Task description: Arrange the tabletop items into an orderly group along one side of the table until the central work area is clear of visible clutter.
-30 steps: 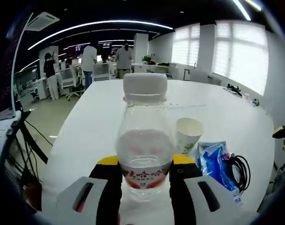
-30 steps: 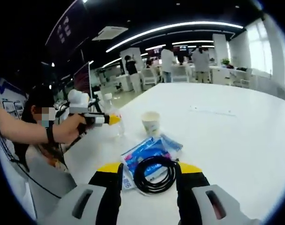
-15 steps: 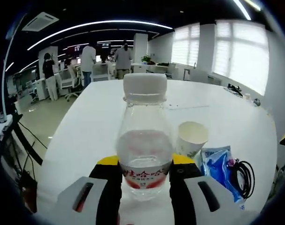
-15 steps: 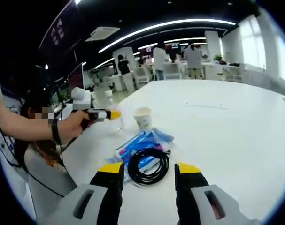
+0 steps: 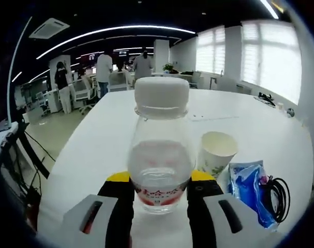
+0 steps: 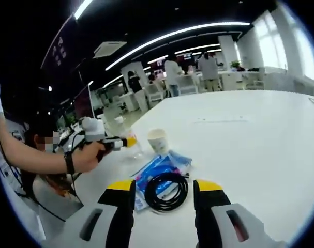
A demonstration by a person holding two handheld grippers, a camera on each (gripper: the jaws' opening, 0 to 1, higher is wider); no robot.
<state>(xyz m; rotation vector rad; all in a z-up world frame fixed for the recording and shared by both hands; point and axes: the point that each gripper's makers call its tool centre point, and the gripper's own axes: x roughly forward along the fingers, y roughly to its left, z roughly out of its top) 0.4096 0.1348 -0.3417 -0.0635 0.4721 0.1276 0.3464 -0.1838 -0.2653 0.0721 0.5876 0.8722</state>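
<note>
Gripping bottle point(image 5: 160, 155), left gripper point(image 5: 160, 182) rests on white table point(image 6: 260, 134); right gripper point(image 6: 164, 187) gapes, seemingly empty.

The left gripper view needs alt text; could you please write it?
A clear plastic bottle with a white cap is clamped in the left gripper over a white table; a white paper cup, blue packet and black coiled cable lie alongside.
</note>
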